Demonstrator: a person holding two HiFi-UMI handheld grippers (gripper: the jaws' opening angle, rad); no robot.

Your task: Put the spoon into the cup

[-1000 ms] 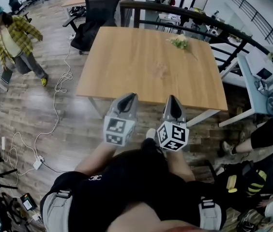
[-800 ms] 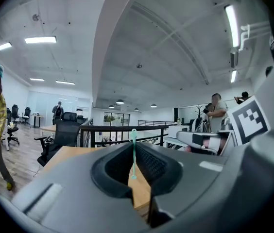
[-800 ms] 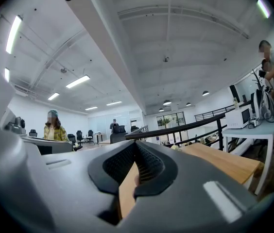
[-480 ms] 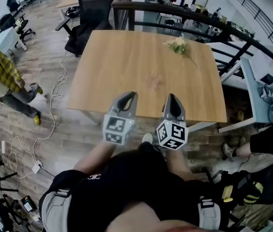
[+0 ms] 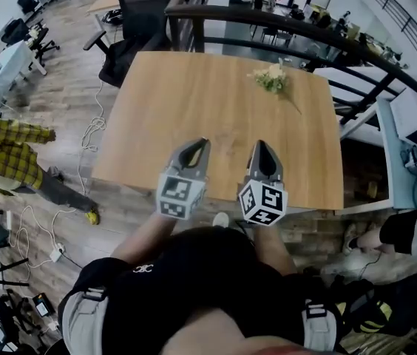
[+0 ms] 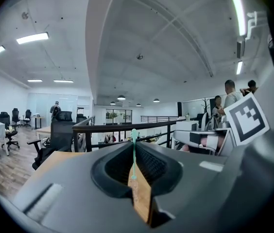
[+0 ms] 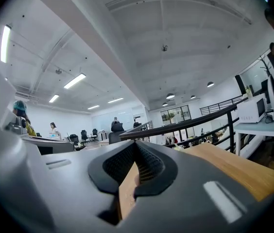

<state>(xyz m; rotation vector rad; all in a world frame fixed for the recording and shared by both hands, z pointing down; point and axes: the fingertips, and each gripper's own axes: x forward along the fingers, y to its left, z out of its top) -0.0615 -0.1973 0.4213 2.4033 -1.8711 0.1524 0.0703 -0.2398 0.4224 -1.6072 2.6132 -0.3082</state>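
No spoon and no cup show in any view. My left gripper (image 5: 198, 145) and right gripper (image 5: 259, 148) are held side by side over the near edge of a bare wooden table (image 5: 194, 87). Both are shut with nothing held. In the left gripper view the jaws (image 6: 133, 136) meet at the tips, with a thin pale green line along the seam; I cannot tell what it is. The right gripper view shows its jaws (image 7: 136, 145) likewise closed, with table wood (image 7: 234, 169) below and to the right.
A small green and white flower sprig (image 5: 273, 78) lies at the table's far right. A black office chair (image 5: 138, 21) and a dark railing (image 5: 304, 32) stand behind the table. A person in a yellow plaid shirt (image 5: 5, 154) walks at left, near floor cables (image 5: 90, 135).
The table has drawn closer under the grippers, which now reach over its near edge. The person in plaid has walked from upper left to mid left. Both grippers stay shut.
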